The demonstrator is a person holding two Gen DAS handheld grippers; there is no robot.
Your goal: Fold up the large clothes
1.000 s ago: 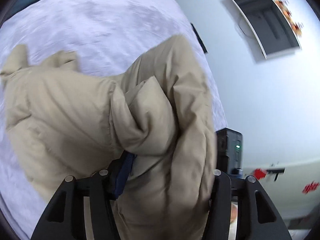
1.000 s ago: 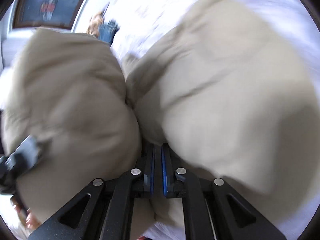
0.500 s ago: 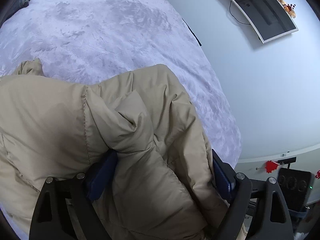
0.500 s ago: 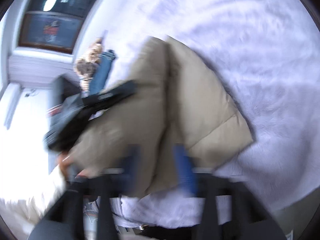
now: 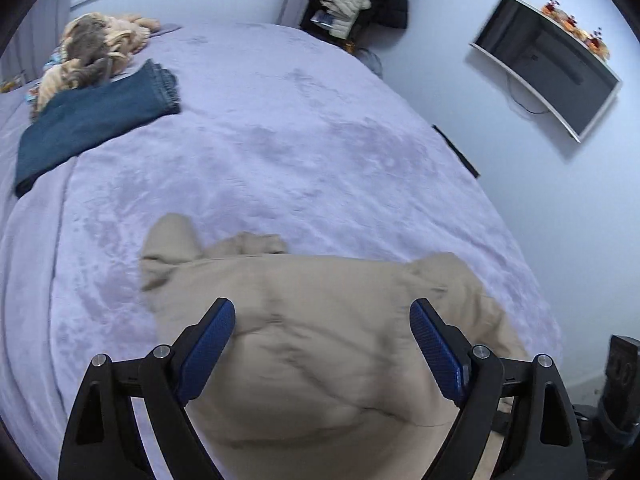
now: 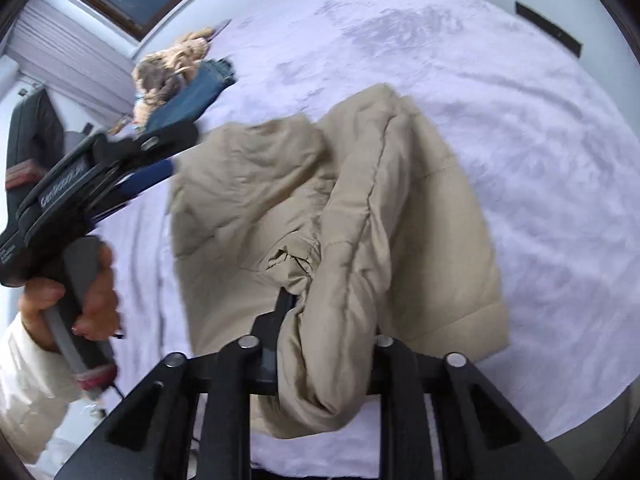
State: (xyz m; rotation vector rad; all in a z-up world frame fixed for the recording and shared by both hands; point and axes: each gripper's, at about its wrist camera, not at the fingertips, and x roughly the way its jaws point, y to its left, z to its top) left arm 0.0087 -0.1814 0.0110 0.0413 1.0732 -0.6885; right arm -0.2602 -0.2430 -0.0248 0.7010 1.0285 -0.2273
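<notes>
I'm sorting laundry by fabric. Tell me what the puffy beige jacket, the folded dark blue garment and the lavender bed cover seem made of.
Puffy beige jacket: likely thin woven nylon or polyester shell over padding; matte, with stitched quilt lines and soft puckers.
Folded dark blue garment: probably denim; heavy, flat, with a thick stitched edge.
Lavender bed cover: looks like plush fleece or velvet; brushed patches of lighter and darker nap.

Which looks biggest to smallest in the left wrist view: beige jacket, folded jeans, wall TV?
1. beige jacket, though nearness to the camera inflates it.
2. folded jeans and wall TV look alike; unsure between them.
</notes>
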